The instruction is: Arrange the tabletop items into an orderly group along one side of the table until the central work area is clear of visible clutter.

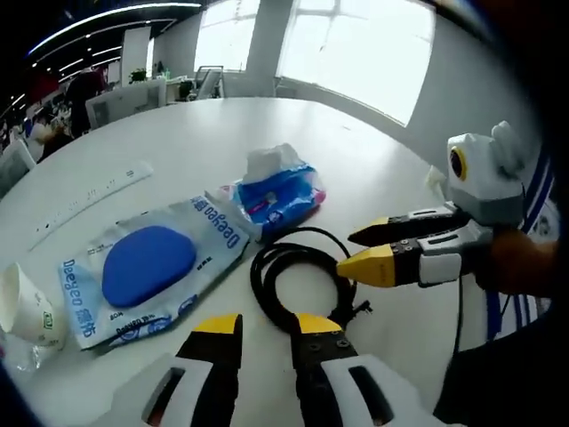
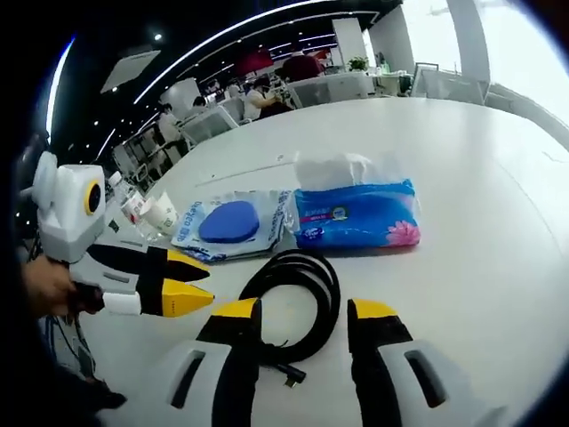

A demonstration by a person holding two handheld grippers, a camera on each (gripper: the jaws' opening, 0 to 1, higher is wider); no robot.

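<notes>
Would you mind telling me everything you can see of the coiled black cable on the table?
The black cable is a smooth, rubbery-looking cord wound into a loose round coil of several loops, lying flat on the white table. One free end with a small plug pokes out by the right hand-held gripper, whose open jaws straddle the coil's near edge. The left hand-held gripper is open just short of it. The blue tissue pack lies just beyond.

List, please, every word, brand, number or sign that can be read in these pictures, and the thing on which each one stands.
"Deeyeo", in blue: on the flat white and blue packet, along two of its edges.
Smaller print on that packet: too small to read.
Print on the blue tissue pack: blurred.
Green mark on the paper cup: unreadable.
Markings on the ruler: too small.
</notes>
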